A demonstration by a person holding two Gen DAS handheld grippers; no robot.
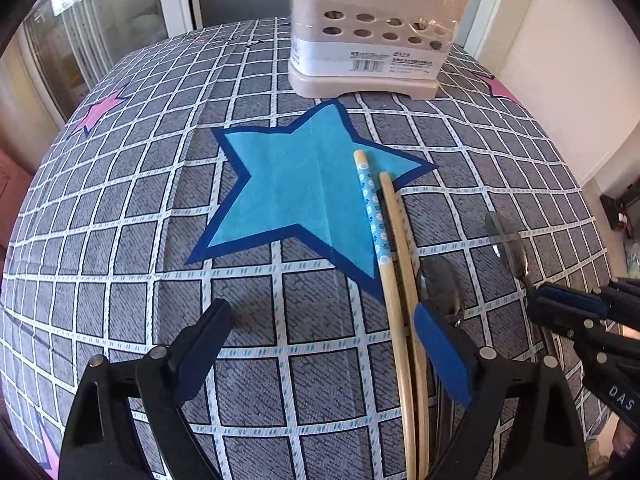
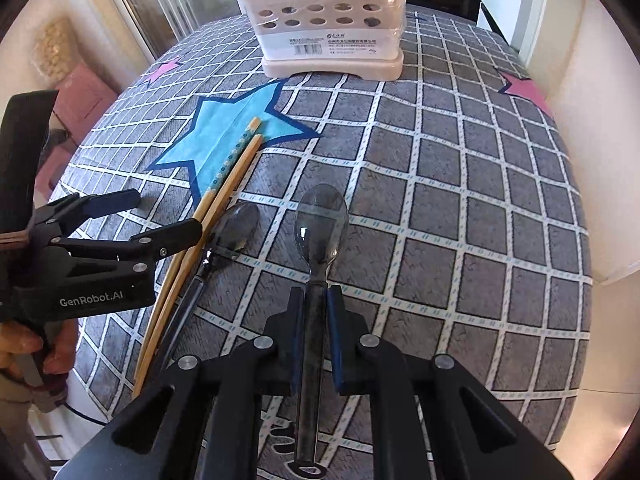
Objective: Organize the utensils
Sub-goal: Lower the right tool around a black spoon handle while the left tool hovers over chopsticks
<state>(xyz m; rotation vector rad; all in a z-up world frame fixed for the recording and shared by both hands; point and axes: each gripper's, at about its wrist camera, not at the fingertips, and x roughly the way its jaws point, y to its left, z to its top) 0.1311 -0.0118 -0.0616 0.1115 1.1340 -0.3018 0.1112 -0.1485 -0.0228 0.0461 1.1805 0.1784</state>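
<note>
Right gripper (image 2: 315, 312) is closed on the handle of a clear grey plastic spoon (image 2: 320, 220), its blue pads pressing the handle from both sides, with the bowl pointing ahead toward the holder. From the left wrist camera the same right gripper (image 1: 560, 300) shows at the right edge with that spoon (image 1: 506, 240) sticking out of it.

Left gripper (image 1: 316, 340) is spread wide, holding nothing, low over the counter (image 1: 120, 240), which wears a grey checked cloth with a large blue star (image 1: 296, 184). Its right finger (image 1: 440, 356) sits just beside a pair of wooden chopsticks (image 1: 394, 264); whether it touches them I cannot tell. One chopstick has a blue flowered band near its top. The chopsticks lie side by side, their upper ends on the star's edge. A second clear spoon (image 2: 236, 224) lies flat on the cloth just to the right of the chopsticks, its handle running alongside them.

At the far side of the counter stands a beige utensil holder (image 2: 320, 20) with round holes and a barcode label, and some utensil tops show inside it.
</note>
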